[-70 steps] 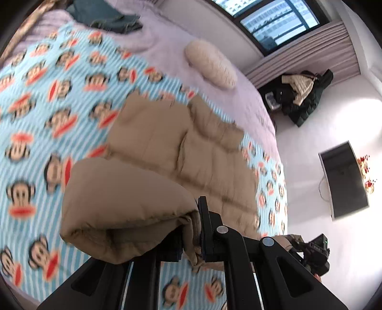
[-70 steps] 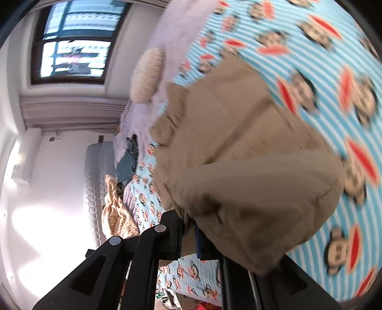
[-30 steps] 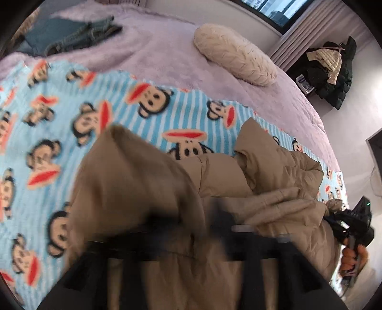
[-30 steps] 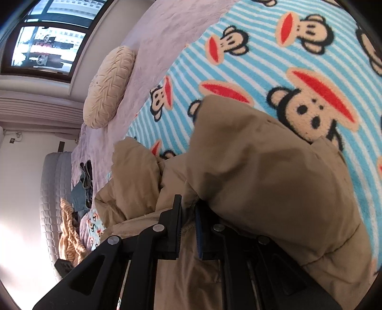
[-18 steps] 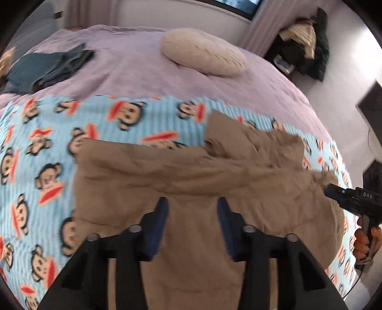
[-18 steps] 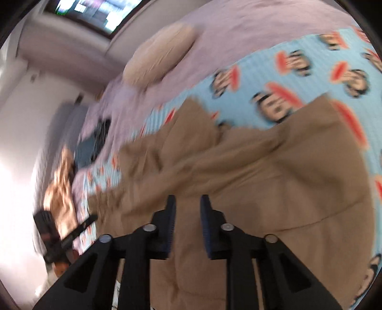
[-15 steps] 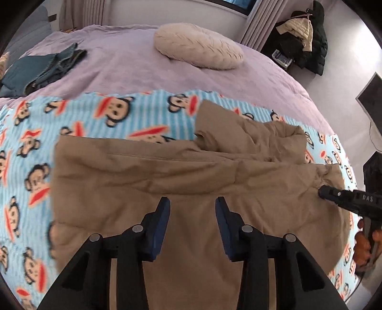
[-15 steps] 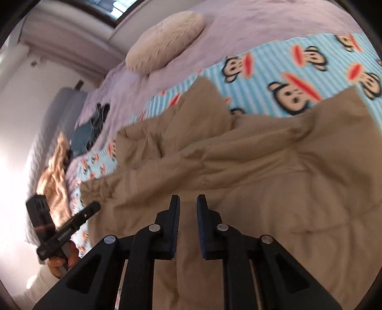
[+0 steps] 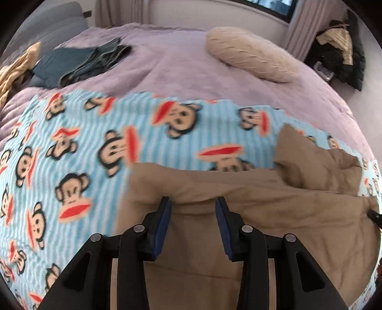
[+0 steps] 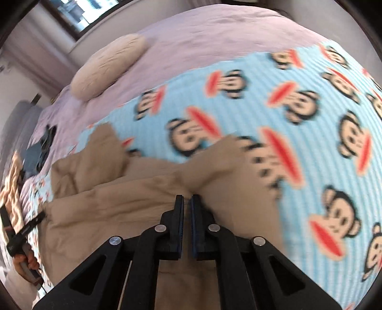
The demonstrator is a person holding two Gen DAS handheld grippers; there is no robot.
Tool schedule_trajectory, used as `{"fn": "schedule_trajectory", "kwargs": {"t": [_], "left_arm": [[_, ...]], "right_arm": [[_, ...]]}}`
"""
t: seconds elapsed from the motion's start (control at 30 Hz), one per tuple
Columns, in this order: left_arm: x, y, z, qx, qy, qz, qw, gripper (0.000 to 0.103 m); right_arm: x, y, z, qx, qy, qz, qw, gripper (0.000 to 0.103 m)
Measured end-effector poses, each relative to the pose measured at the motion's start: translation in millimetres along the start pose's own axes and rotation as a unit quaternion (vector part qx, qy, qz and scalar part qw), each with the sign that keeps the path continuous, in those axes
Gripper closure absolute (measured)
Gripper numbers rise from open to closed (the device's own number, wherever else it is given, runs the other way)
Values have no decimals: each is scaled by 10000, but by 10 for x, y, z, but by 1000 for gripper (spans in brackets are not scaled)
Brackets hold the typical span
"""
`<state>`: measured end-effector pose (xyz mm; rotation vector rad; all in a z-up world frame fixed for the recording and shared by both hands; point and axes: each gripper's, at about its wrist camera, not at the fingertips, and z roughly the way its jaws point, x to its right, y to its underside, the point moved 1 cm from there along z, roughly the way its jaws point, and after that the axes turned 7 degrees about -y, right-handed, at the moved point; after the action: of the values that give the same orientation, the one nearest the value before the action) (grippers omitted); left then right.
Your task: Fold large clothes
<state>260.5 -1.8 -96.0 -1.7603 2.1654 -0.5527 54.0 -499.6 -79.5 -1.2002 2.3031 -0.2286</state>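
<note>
L gripper (image 9: 193, 202) spread wide, nothing between its fingers, hovering over the near half of 1 tan jacket (image 9: 250, 214). R gripper (image 10: 186, 201) nearly pressed together, thin gap, can't tell if any cloth is caught. Jacket lies folded on 1 monkey-print blanket (image 9: 95, 147) atop purple bedspread (image 9: 179, 64). Beyond jacket: 1 cream pillow (image 9: 250, 57), 1 folded jeans pile (image 9: 86, 62). Window (image 10: 78, 12) behind pillow

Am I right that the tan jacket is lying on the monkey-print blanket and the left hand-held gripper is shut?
Not quite: the left hand-held gripper is open, its jaws wide apart above the tan jacket, as the left wrist view shows. The jacket does lie on the monkey-print blanket.
</note>
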Motion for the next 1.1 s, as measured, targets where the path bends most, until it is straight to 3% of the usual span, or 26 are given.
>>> {"fn": "schedule_trajectory", "kwargs": {"t": [0.13,0.27,0.57,0.8,1.03,1.07,1.1], "left_arm": [[-85,26,263,-126,-74,-167,9998,61],[-44,45,498,-88,-161,-330,9993,61],[21,-46,725,-23,-239,-410,9989,61],[-33,-151,388,-191,-636,-546,9963,61],[-111,213,-329,302,-575,13,9979,60],[-162,346,-376,284,-621,42,9977,56],[-203,436,-377,239,-642,23,9976,44]], "right_arm": [[228,-37,21,127,219,219,9994,99],[442,-59,321,98,176,540,9983,100],[511,-132,563,181,121,635,9977,101],[334,-157,302,200,336,782,9962,95],[-19,322,-254,361,230,249,9988,94],[-34,440,-322,360,222,224,9989,94],[-34,569,-375,342,247,216,9989,94]]}}
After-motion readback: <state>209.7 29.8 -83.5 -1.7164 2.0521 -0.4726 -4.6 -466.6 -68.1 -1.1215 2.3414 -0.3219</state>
